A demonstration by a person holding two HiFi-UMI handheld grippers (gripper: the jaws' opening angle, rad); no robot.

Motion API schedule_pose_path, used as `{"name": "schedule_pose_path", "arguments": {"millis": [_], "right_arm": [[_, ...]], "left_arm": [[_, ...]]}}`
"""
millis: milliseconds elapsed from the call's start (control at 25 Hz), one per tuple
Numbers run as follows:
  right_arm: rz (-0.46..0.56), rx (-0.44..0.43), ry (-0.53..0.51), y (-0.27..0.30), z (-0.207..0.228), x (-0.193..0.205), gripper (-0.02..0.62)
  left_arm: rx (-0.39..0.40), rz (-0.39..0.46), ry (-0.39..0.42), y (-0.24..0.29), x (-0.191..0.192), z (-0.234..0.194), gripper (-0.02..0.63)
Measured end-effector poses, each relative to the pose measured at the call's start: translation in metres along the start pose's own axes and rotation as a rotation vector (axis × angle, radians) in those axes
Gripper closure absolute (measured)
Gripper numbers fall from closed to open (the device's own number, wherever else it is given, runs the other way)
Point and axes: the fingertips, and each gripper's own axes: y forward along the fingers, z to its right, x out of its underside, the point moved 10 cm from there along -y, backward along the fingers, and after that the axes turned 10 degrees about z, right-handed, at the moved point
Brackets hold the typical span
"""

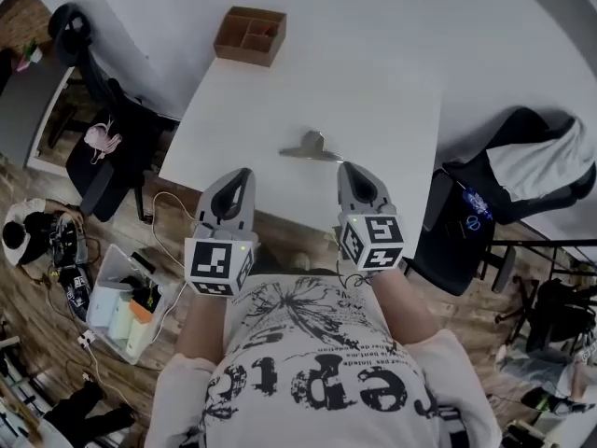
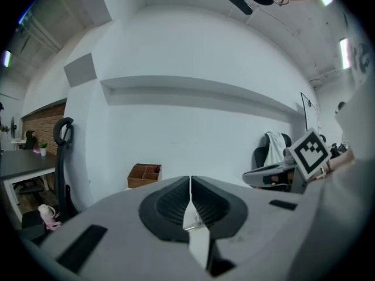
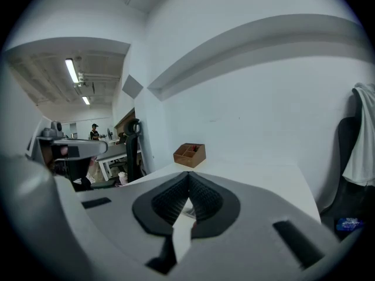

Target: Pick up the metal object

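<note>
Head view: You are holding the left tongs (image 1: pixel 244 174) and the right tongs (image 1: pixel 347 168) above the near edge of the white desk (image 1: pixel 373 101), with both sets of tips pointing away from your body. The metal object (image 1: pixel 311 147) is lying flat on the desk. It is sitting just ahead of the two tips and between them, nearer the right tongs, and it is touching neither. A wooden box (image 1: pixel 250 34) with compartments is sitting at the far left corner of the desk, well apart from the metal object. A black chair (image 1: pixel 103 129) is standing to the left of the desk. A second chair (image 1: pixel 522 171), draped with a white garment, is standing to the right.

Left gripper view: The jaws of the left tongs are pressing together along their whole length and are clenching nothing. The wooden box is showing beyond the jaws, to their left. The marker cube (image 2: pixel 310 150) of the right tongs is showing at the right edge, in front of the draped chair.

Right gripper view: The jaws of the right tongs are also clenching together and are gripping nothing. The desk top is stretching away ahead of them, and the wooden box is sitting at its far end.
</note>
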Motion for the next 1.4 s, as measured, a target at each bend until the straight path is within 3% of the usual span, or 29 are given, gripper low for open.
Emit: {"name": "schedule_pose_path", "arguments": {"millis": [240,560,600,640,760,960,1120,1400], "right_arm": [[-0.071,0.027,0.020,0.050,0.004,0.004,0.603],[-0.201,0.164,0.061,0.115,0.005,0.028,0.600],[-0.219,0.177,0.074,0.121,0.005,0.033,0.584],[-0.235,0.186,0.090,0.128,0.004,0.039,0.516],[-0.287,0.221,0.100,0.150,0.006,0.056,0.461],[-0.444,0.279,0.129,0.178,0.012,0.103,0.311],[-0.548,0.324,0.149,0.191,0.022,0.131,0.295],[-0.627,0.348,0.207,0.206,0.028,0.143,0.296]], "left_arm": [[0.142,-0.003,-0.012,0.068,0.006,-0.040,0.594],[0.330,-0.031,-0.042,0.140,0.017,-0.095,0.594],[0.346,-0.046,-0.040,0.144,0.020,-0.101,0.595],[0.357,-0.063,-0.038,0.149,0.025,-0.106,0.594],[0.385,-0.094,-0.038,0.164,0.037,-0.122,0.594],[0.442,-0.157,-0.028,0.175,0.056,-0.141,0.594],[0.469,-0.176,-0.037,0.190,0.070,-0.153,0.594],[0.509,-0.191,-0.053,0.208,0.087,-0.155,0.594]]}}
